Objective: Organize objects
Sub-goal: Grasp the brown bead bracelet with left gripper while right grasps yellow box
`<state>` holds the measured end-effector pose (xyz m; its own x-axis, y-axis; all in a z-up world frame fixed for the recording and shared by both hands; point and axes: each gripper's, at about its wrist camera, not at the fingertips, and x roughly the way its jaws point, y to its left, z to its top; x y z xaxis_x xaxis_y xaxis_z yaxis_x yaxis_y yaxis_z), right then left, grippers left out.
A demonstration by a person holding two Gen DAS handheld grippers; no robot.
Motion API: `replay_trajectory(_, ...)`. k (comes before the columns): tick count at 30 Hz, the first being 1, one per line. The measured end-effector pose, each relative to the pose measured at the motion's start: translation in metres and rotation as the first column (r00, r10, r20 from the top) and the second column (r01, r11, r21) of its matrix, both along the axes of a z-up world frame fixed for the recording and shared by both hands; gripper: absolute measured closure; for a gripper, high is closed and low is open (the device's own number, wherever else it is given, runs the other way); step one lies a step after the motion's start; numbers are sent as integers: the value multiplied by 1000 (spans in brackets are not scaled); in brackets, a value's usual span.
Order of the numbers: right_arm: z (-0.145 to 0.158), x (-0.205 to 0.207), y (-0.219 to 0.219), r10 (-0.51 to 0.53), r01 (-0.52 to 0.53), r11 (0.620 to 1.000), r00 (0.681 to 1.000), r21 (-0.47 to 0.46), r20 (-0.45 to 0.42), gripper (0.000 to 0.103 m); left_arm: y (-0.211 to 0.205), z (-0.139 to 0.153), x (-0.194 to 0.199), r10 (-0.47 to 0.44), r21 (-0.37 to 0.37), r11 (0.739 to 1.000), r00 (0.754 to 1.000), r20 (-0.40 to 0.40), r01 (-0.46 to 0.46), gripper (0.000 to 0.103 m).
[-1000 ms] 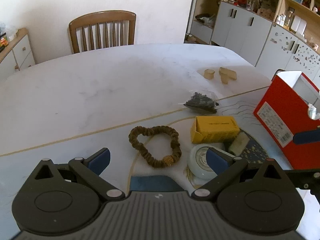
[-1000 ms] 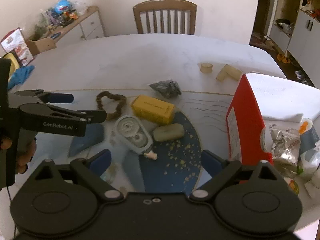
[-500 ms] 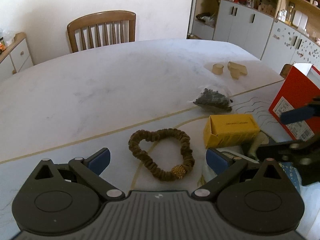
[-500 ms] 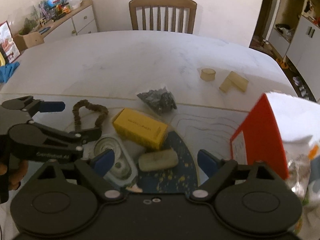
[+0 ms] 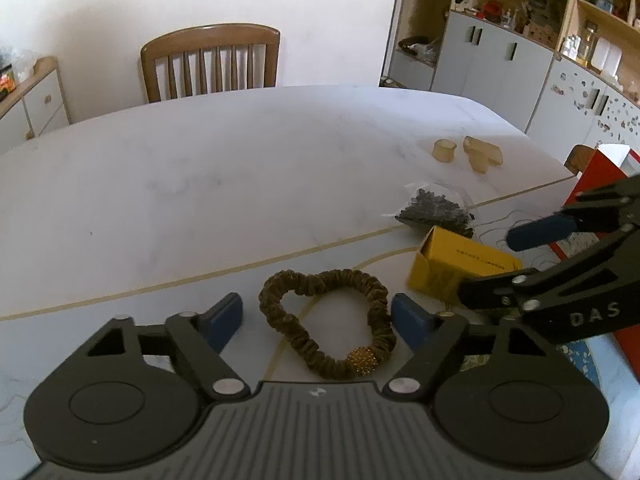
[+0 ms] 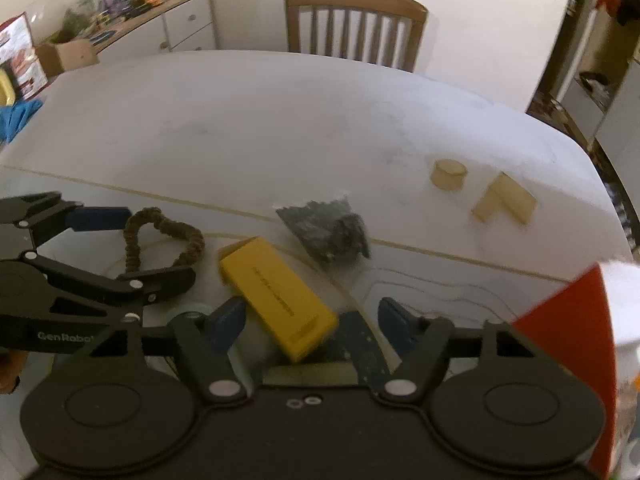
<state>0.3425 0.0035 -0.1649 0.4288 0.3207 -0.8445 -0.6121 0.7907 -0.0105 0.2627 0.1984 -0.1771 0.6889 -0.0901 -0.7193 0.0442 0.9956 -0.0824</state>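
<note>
A brown scrunchie (image 5: 328, 316) with a gold bead lies on the table between the open fingers of my left gripper (image 5: 318, 318); it also shows in the right wrist view (image 6: 160, 240). A yellow box (image 6: 280, 296) lies between the open fingers of my right gripper (image 6: 310, 320), and shows at the right of the left wrist view (image 5: 456, 264). A bag of dark bits (image 6: 328, 232) lies behind the box. Both grippers are empty.
A red box (image 6: 576, 344) stands at the right. Several small beige blocks (image 6: 504, 196) and a beige cylinder (image 6: 448, 174) lie further back. A wooden chair (image 6: 356, 24) stands behind the white table (image 6: 280, 120). A pale block (image 6: 308, 372) lies under my right gripper.
Both grippers have moved forward and lower. The left now straddles the scrunchie; the right now straddles the yellow box, and the round white object has dropped out of sight.
</note>
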Motion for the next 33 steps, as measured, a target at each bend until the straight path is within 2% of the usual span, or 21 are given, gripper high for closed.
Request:
replay_trajectory(2, -2, 1, 5, 22, -22, 1000, 1000, -7, -4, 41, 0, 0, -1, -3, 12, 1000, 1000, 3, 3, 29)
replay_trajectory(9, -9, -3, 15, 44, -44, 999, 999, -20, -18, 57, -6, 3, -3, -44, 32, 999, 999, -1, 44, 58)
replay_trajectory(14, -8, -7, 19, 33, -33, 999, 999, -20, -19, 70, -8, 5, -1, -65, 1, 998, 998, -21, 65, 76)
replay_trajectory(16, -6, -8, 18, 22, -22, 1000, 1000, -14, -15, 75, -8, 7, 1, -72, -24, 997, 997, -32, 71, 86)
replay_trajectory(24, 14, -17, 11, -19, 19, 999, 1000, 27, -7, 76, -8, 19, -2, -71, -58, 996, 997, -41, 68, 90)
replay_trajectory(33, 43, -46, -8, -46, 47, 995, 999, 89, -20, 76, -15, 56, -20, -80, -99, 992, 997, 0, 79, 91)
